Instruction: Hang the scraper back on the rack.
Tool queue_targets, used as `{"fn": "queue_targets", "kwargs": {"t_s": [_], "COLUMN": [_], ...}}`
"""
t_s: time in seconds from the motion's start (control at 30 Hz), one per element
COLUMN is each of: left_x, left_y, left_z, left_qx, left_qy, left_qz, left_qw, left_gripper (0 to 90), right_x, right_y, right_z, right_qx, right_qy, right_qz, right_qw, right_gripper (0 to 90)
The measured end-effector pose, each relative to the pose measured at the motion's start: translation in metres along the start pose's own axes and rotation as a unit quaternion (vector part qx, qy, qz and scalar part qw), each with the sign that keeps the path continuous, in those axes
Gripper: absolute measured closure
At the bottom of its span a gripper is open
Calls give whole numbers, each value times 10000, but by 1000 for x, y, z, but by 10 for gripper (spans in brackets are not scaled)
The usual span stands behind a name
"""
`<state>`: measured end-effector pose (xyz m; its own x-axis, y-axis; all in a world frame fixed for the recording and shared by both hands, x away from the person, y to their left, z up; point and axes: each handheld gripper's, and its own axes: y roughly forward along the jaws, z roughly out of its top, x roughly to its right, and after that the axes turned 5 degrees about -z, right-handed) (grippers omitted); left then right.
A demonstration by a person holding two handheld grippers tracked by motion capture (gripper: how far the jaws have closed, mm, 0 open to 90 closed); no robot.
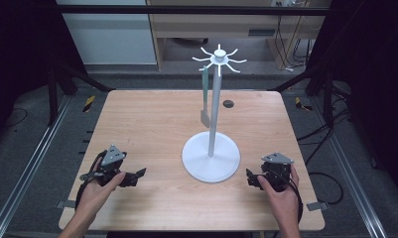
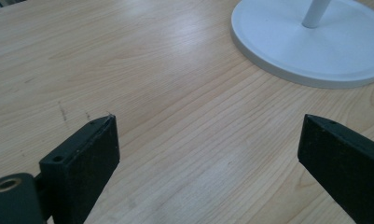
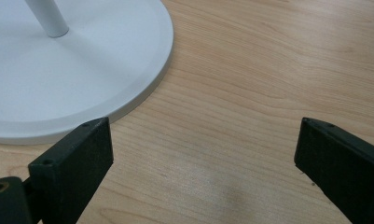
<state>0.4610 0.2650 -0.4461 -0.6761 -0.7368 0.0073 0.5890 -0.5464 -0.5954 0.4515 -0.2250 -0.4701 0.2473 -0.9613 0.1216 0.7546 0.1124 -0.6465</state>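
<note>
White metal makes up the stand at the middle of the wooden table: a round base, an upright pole and a ring of hooks at the top. From one left-hand hook a green-handled utensil hangs beside the pole, its grey blade end above the far side of the base.

Both grippers rest low near the near edge, well apart from each other. The left gripper lies left of the base and the right gripper just right of it. In each gripper view the jaws stand spread wide with only bare wood between them, holding nothing.

I judge this a resting point with no grasp begun. If the utensil is to come off, the next move calls for one gripper to rise to the handle, close on it, and lift it clear of the hook.
</note>
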Motion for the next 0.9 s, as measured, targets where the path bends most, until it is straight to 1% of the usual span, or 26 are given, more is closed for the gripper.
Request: {"fn": "queue_targets", "kwargs": {"t_s": [0.07,0.13,0.3,0.33,0.47,0.77,0.9], "left_x": [-3,-6,-13,-14,-18,-25,-26], "left_y": [-1,-2,-7,-7,-8,-7,-6], "left_z": [-3,-5,-11,-13,-21,-33,-37], "left_qx": [-11,21,-53,-45,-119,-44,8], "left_qy": [-19,-83,-47,-78,-58,-131,-163], "left_qz": [47,81,219,243,332,451,465], "left_qw": [10000,9999,9997,9997,9994,9989,9988], "left_gripper": [52,53,53,53,53,53,53], "right_x": [0,0,-1,-1,-1,-1,-1], "right_y": [0,0,0,0,1,1,1], "right_z": [0,0,0,0,0,-1,-1], "right_qx": [-3,-1,-1,-1,-1,-15,-16], "right_qy": [2,-8,-2,-5,-11,-38,-47], "right_qz": [-2,0,-1,-2,-15,-7,-5], "right_qw": [10000,10000,10000,10000,10000,10000,10000], "right_gripper": [47,47,47,47,47,47,47]}}
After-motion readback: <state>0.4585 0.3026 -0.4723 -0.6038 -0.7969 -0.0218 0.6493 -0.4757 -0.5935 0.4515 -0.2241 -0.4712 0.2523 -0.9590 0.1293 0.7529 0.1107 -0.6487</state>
